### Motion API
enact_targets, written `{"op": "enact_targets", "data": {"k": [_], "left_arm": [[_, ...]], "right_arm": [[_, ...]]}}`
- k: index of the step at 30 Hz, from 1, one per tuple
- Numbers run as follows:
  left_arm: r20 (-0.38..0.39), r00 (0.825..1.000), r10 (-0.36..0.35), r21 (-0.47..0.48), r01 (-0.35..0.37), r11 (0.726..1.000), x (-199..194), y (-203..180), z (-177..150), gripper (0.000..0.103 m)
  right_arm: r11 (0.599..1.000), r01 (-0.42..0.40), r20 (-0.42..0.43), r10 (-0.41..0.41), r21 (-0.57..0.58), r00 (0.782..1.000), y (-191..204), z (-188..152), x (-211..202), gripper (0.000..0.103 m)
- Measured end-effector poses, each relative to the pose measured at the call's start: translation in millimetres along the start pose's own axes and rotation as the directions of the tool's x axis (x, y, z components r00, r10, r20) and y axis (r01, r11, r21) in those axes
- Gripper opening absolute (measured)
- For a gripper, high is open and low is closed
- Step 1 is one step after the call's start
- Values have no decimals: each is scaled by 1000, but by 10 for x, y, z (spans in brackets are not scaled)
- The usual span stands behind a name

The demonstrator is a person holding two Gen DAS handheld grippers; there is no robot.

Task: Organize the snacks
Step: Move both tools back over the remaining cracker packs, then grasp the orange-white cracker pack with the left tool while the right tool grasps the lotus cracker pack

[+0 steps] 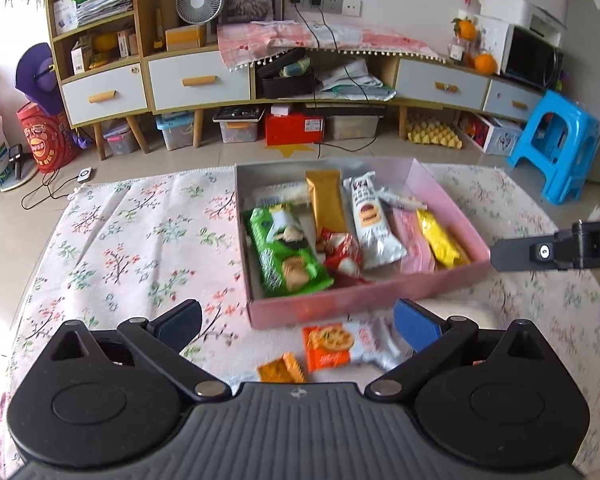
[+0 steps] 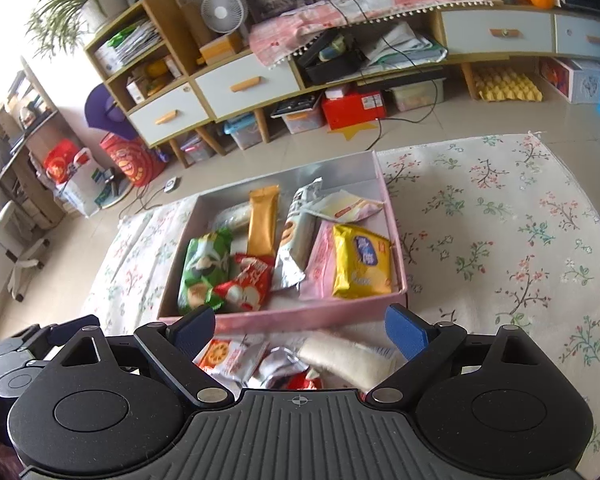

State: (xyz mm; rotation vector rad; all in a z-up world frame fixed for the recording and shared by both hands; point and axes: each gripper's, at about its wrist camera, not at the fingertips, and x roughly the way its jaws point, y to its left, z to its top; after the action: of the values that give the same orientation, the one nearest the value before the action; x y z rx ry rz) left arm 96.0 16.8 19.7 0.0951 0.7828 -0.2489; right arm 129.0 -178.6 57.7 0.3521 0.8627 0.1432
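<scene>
Pink box sits mid-frame in the left wrist view, on the floral cloth covering the table. Inside, left to right: green cracker pack, gold wrapper behind it, red pack at the front, white-and-grey long pack, pink pack, yellow pack against the right wall. A pale wrapped roll lies at the back left of the box.

Outside the box, just below its near wall: orange-and-white cracker pack and a small orange cracker packet, both on the cloth. Right wrist view shows more loose items there — a pale long roll and a crumpled silver wrapper, beside the same orange-and-white pack.

Left gripper: tongs wide apart, nothing between the blue pads, hovering over the loose packs at bottom of frame. Right gripper: also spread wide, empty — the loose packs lie below and between the fingers, not pinched.

Right gripper's black finger pokes in at the right edge of the left view, beside the box's right corner.

Background, top of frame: wooden cabinet with white drawers, small fan, blue stool.
</scene>
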Motion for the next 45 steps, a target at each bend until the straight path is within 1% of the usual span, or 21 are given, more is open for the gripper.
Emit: {"op": "enact_targets", "data": {"k": [5, 8, 11, 13, 15, 17, 20, 22, 23, 24, 27, 29, 30, 32, 35, 37, 40, 41, 45], "left_arm": [[-10, 1000, 9, 14, -9, 1000, 48, 87, -168, 102], [-4, 1000, -27, 42, 27, 999, 62, 165, -287, 102], [-12, 999, -53, 121, 54, 991, 95, 209, -366, 102], [-24, 998, -64, 144, 67, 987, 124, 251, -415, 102], [-47, 995, -84, 158, 91, 983, 160, 312, -469, 100], [-85, 991, -102, 179, 116, 977, 205, 349, -502, 89], [-117, 988, -104, 207, 126, 970, 264, 399, -560, 79], [-129, 986, -106, 218, 132, 967, 282, 416, -582, 76], [-133, 985, -113, 217, 140, 966, 285, 420, -589, 76], [-138, 983, -122, 217, 150, 965, 288, 423, -593, 75], [-155, 978, -138, 231, 171, 958, 317, 410, -603, 68], [-159, 977, -142, 220, 176, 959, 329, 407, -603, 67], [-161, 976, -146, 205, 177, 962, 349, 427, -588, 67], [-159, 977, -146, 186, 175, 967, 358, 428, -564, 60], [-154, 980, -126, 186, 154, 970, 368, 412, -551, 56], [-157, 982, -104, 175, 131, 976, 371, 415, -538, 55], [-166, 984, -65, 141, 89, 986, 367, 437, -523, 55], [-168, 984, -53, 128, 75, 989, 357, 451, -525, 52], [-183, 983, -12, 89, 29, 996, 322, 545, -522, 50]], "right_arm": [[999, 2, 26, -1, -54, 1000, 31, -114, 46, 94], [992, -11, 42, 17, -128, 999, 73, -171, 94, 94], [971, -28, 40, 39, -237, 998, 134, -238, 185, 94], [954, -31, 26, 41, -299, 999, 188, -278, 262, 94], [939, -62, -1, 66, -338, 998, 236, -297, 334, 94], [923, -102, -36, 95, -371, 995, 308, -328, 414, 94], [885, -152, -93, 123, -439, 988, 447, -394, 534, 94], [851, -173, -131, 124, -496, 984, 555, -456, 614, 94], [836, -173, -137, 119, -520, 983, 604, -486, 647, 94], [826, -172, -142, 113, -537, 983, 645, -508, 685, 94], [809, -182, -168, 105, -559, 980, 733, -539, 802, 93], [813, -181, -177, 97, -553, 979, 771, -540, 872, 92], [825, -185, -183, 100, -534, 978, 776, -533, 901, 92], [850, -195, -195, 112, -489, 975, 778, -519, 959, 91], [855, -182, -185, 103, -486, 977, 815, -527, 1000, 91], [858, -171, -181, 93, -484, 979, 837, -544, 1018, 85], [877, -184, -191, 108, -444, 976, 819, -543, 1043, 78], [879, -186, -191, 111, -438, 975, 815, -544, 1038, 76], [876, -193, -192, 117, -442, 974, 818, -548, 1008, 66]]}}
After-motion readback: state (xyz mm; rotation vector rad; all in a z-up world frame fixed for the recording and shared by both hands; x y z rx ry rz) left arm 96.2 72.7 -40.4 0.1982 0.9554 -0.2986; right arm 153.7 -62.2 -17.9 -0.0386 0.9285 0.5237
